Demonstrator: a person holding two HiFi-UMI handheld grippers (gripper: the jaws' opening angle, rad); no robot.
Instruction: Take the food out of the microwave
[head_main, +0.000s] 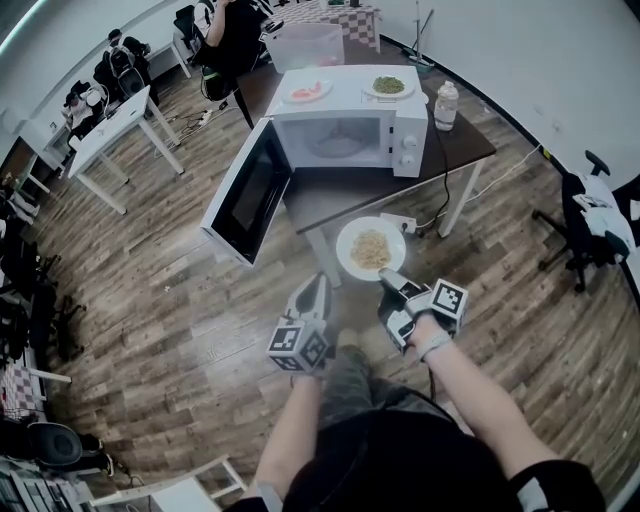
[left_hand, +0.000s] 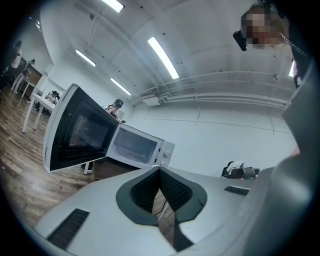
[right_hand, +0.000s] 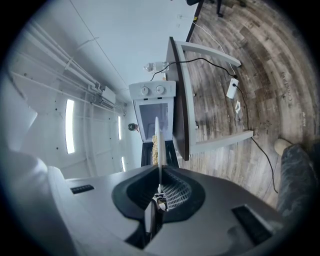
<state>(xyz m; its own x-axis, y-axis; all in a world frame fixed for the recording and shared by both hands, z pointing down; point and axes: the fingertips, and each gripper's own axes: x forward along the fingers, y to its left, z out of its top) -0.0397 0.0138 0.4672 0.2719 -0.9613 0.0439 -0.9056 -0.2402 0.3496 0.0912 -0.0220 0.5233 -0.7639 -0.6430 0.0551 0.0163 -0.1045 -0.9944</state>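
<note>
**Plate of noodles, out of the microwave, in the right gripper**

1. Right gripper (head_main: 386, 277): jaws clamped on the near rim of a white plate (head_main: 346, 240), seen edge-on between the pads in the right gripper view. Heaped with pale noodles (head_main: 371, 250). Held level, clear of the oven, just in front of the dark table (head_main: 465, 140), over the wood floor.
2. Left gripper (head_main: 316, 288): jaws together, nothing between them. Just beside the right gripper, a little apart from the plate and not touching it.
3. White microwave (head_main: 408, 125): on the table, door (head_main: 250, 190) swung wide to the left, cavity open to view.
4. On the microwave top: dish of green food (head_main: 389, 85) at the right, dish of red food (head_main: 307, 92) at the left.
5. Bottle (head_main: 446, 105): upright on the table, just beside the microwave's right side.
6. Clear plastic bin (head_main: 305, 45): behind the microwave.
</note>
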